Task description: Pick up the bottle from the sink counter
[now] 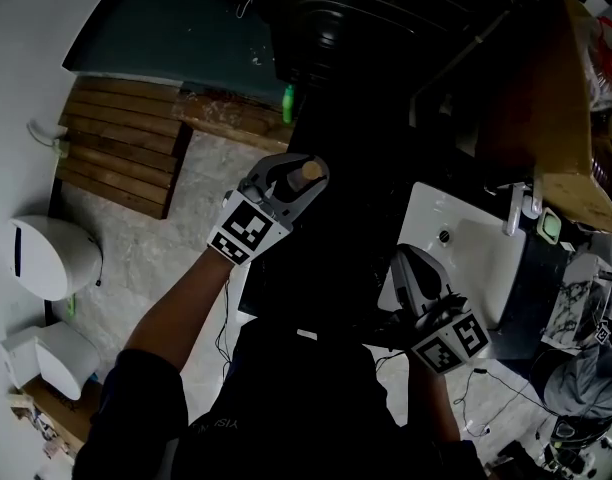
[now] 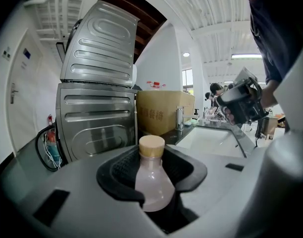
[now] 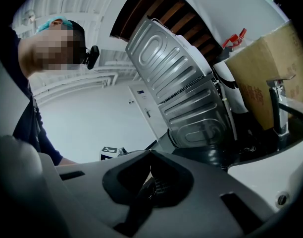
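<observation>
Left gripper view: left tool (image 2: 152, 163) was clamped on the bottle (image 2: 152, 185) below its tan cap (image 2: 151, 146), with the bottle upright between the jaws. Head view: the bottle was held in the air, well left of the sink (image 1: 466, 253). Right tool (image 3: 149, 155) was closed and empty, by the sink's edge.

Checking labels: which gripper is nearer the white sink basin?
Right. The right gripper is at the edge of the basin; the left gripper, clamped on the bottle, is farther left.
</observation>
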`<action>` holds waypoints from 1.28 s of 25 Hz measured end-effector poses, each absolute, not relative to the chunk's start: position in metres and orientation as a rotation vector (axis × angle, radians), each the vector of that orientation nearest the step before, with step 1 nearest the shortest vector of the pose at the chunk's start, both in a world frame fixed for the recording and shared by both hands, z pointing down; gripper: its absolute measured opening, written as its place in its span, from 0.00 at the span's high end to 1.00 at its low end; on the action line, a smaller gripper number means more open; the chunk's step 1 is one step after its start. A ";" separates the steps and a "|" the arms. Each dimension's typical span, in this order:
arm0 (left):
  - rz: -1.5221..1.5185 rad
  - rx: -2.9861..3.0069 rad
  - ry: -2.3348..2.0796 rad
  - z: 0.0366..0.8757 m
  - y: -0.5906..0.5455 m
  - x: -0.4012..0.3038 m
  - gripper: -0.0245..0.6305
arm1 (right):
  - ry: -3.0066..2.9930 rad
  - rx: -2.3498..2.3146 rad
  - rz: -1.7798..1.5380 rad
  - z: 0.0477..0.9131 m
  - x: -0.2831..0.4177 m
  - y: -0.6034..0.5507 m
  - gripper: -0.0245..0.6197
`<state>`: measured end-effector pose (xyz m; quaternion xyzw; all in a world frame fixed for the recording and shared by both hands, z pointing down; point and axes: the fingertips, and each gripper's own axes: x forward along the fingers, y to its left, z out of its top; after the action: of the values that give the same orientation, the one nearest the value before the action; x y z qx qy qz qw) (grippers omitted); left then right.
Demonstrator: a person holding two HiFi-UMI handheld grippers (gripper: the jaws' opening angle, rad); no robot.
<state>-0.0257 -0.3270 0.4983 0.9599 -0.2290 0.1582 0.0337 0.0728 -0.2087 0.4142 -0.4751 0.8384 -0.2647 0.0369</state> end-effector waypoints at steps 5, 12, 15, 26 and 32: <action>0.471 2.964 -0.723 0.487 -0.324 -0.024 0.75 | 2.566 -1.440 -0.796 0.406 0.073 -0.209 0.92; 0.455 2.975 -0.765 0.466 -0.317 -0.028 0.75 | 2.573 -1.424 -0.753 0.393 0.073 -0.206 0.92; 0.448 2.984 -0.775 0.456 -0.314 -0.028 0.75 | 2.573 -1.416 -0.736 0.387 0.073 -0.205 0.92; 0.398 3.020 -0.773 0.422 -0.298 -0.027 0.75 | 2.575 -1.402 -0.677 0.369 0.076 -0.197 0.92; 0.376 3.020 -0.781 0.407 -0.288 -0.031 0.75 | 2.582 -1.389 -0.647 0.360 0.075 -0.191 0.92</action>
<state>-0.0307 -0.2876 0.4067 0.9612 -0.2485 0.1196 0.0000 0.0752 -0.1909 0.3600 -0.4614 0.8579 -0.2151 0.0698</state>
